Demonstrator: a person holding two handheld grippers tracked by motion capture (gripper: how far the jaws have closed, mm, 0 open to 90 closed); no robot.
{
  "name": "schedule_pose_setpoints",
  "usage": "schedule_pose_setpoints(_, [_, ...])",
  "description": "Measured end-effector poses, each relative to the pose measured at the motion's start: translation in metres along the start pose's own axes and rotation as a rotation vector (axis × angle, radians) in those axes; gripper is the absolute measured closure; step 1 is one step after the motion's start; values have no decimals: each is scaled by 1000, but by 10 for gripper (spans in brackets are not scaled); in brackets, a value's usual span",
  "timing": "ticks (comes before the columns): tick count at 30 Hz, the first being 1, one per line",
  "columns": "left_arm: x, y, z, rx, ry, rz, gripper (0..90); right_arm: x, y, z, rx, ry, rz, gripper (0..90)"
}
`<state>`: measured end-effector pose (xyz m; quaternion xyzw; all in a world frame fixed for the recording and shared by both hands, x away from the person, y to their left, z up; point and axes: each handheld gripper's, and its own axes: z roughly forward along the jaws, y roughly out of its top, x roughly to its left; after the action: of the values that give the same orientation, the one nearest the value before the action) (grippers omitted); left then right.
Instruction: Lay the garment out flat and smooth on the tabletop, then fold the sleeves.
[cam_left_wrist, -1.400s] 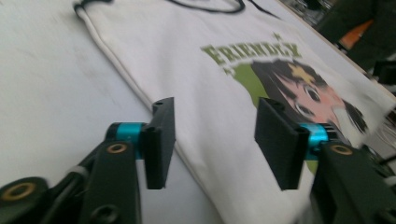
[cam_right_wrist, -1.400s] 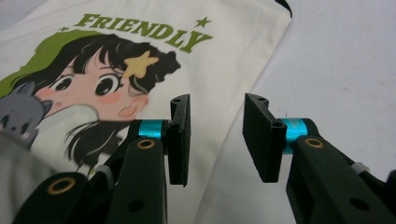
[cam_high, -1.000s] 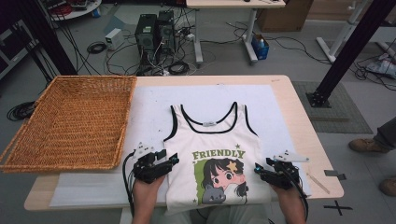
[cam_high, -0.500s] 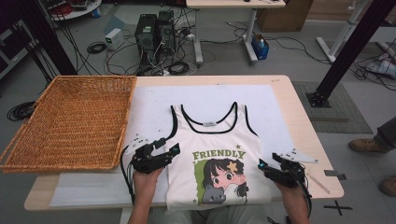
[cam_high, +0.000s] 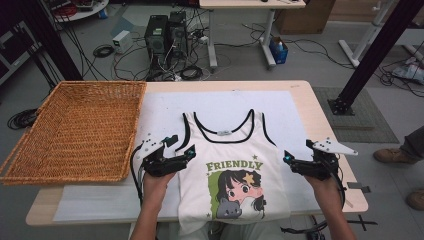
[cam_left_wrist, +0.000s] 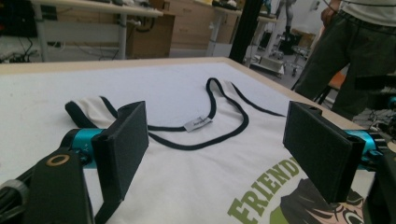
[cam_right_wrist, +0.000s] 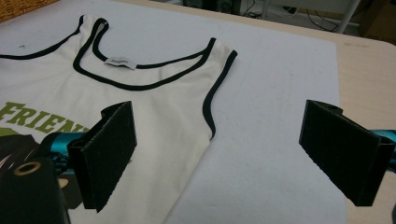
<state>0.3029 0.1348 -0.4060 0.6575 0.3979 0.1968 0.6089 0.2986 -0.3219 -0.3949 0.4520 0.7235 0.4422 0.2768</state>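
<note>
A cream tank top (cam_high: 233, 170) printed FRIENDLY lies flat on a white mat (cam_high: 300, 115) covering the pale wooden surface (cam_high: 320, 100), between the left tongs (cam_high: 181, 150) and the right tongs (cam_high: 287, 159), its hem hanging over the near edge. Both tongs have just been opening and now gape wide with nothing between them, the left over the top's side edge, the right just beside its other edge. Left of the left tongs sits a wicker basket (cam_high: 75, 130); beyond the surface, computer towers (cam_high: 162, 32), tangled cables (cam_high: 105, 50) and another table (cam_high: 240, 10) stand on the grey floor.
</note>
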Motion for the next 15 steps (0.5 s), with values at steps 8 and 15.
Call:
schedule_pose_setpoints(8, [3, 7, -1, 8, 16, -18, 219, -3, 4, 2, -3, 24, 6, 107])
schedule_pose_setpoints(15, [9, 19, 7, 25, 9, -22, 219, -5, 5, 7, 7, 28, 8, 107])
